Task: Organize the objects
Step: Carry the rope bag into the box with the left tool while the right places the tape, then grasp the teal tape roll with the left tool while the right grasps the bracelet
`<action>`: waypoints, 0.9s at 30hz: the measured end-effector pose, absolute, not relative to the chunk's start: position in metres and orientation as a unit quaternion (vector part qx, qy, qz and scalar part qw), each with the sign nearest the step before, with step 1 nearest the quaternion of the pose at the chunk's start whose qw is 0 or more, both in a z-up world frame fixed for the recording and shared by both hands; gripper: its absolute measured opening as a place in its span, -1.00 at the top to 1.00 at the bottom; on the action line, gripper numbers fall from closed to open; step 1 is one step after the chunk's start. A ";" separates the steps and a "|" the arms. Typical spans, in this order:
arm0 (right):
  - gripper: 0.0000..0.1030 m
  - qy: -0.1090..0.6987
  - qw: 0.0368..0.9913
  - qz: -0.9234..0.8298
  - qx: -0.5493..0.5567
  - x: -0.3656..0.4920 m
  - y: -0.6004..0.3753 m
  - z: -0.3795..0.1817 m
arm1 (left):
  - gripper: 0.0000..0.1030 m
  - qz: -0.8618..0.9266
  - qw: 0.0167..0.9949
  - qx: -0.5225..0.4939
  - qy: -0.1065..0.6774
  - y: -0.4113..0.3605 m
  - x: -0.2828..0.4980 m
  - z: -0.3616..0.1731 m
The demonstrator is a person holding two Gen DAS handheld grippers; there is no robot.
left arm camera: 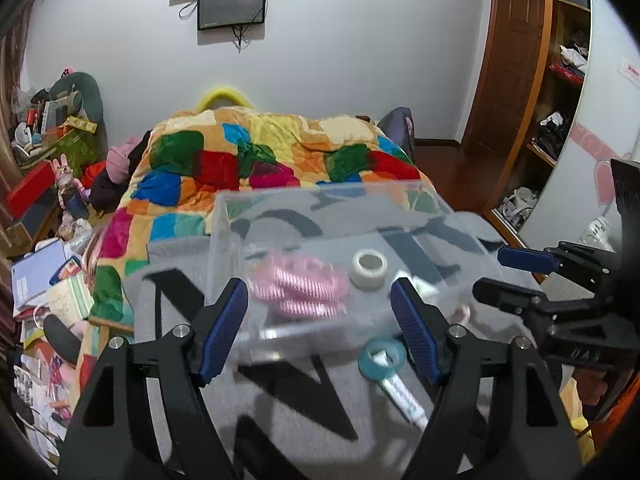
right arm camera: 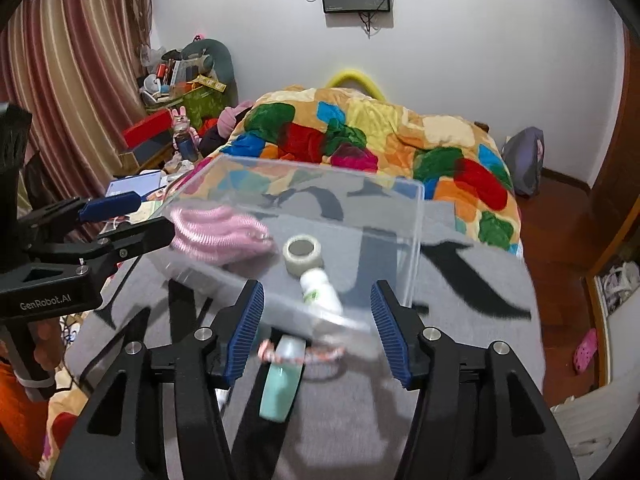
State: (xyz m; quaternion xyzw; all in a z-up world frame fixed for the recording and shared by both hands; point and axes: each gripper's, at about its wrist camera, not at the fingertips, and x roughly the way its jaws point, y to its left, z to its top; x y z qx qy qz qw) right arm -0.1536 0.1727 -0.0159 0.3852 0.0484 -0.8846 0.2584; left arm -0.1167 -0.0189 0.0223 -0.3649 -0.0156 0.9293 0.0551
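Observation:
A clear plastic box (left arm camera: 320,216) (right arm camera: 416,216) stands on a grey blanket (left arm camera: 304,412) (right arm camera: 472,280) on the bed. In it lie pink hair curlers (left arm camera: 304,288) (right arm camera: 216,232), a whitish tape roll (left arm camera: 370,266) (right arm camera: 303,252) and a small white bottle (right arm camera: 322,292). Just outside its near wall lie a teal tape roll (left arm camera: 382,358) (right arm camera: 282,380), a white tube (left arm camera: 404,398) and a pink-white bracelet (right arm camera: 320,358). My left gripper (left arm camera: 320,328) is open in front of the box, empty. My right gripper (right arm camera: 316,330) is open over the teal roll, empty.
A colourful patchwork quilt (left arm camera: 256,156) (right arm camera: 380,136) covers the bed behind the box. Cluttered boxes, books and toys (left arm camera: 48,184) (right arm camera: 176,92) stand on the left. A wooden door and shelves (left arm camera: 536,92) are on the right.

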 end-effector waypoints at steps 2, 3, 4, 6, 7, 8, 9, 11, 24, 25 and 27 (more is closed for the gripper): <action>-0.01 0.044 0.253 -0.884 0.390 -0.147 0.178 -0.023 | -0.43 0.927 0.056 -0.371 -0.016 -0.018 -0.109 0.013; -0.01 0.043 0.249 -0.884 0.393 -0.144 0.180 -0.027 | -0.43 0.925 0.057 -0.375 -0.016 -0.017 -0.106 0.009; -0.01 0.040 0.248 -0.884 0.396 -0.142 0.183 -0.031 | -0.43 0.922 0.058 -0.381 -0.015 -0.016 -0.104 0.002; -0.01 0.025 0.247 -0.879 0.408 -0.139 0.187 -0.042 | -0.43 0.917 0.063 -0.394 -0.016 -0.013 -0.101 -0.010; -0.01 0.018 0.248 -0.876 0.413 -0.139 0.188 -0.046 | -0.43 0.914 0.065 -0.399 -0.014 -0.010 -0.099 -0.016; -0.01 0.012 0.250 -0.873 0.418 -0.138 0.188 -0.051 | -0.43 0.912 0.066 -0.404 -0.011 -0.008 -0.098 -0.022; -0.01 0.009 0.250 -0.871 0.422 -0.139 0.187 -0.055 | -0.43 0.910 0.066 -0.409 -0.006 -0.005 -0.098 -0.027; 0.00 0.005 0.252 -0.867 0.430 -0.139 0.184 -0.062 | -0.42 0.906 0.067 -0.418 0.001 0.001 -0.101 -0.036; 0.77 -0.040 0.271 -0.847 0.455 -0.162 0.168 -0.086 | -0.22 0.901 0.098 -0.420 0.037 0.030 -0.119 -0.057; 0.79 -0.044 0.274 -0.847 0.454 -0.162 0.168 -0.087 | -0.18 0.902 0.100 -0.419 0.036 0.032 -0.120 -0.058; 0.82 -0.045 0.275 -0.851 0.446 -0.161 0.166 -0.085 | -0.08 0.901 0.104 -0.420 0.032 0.033 -0.123 -0.059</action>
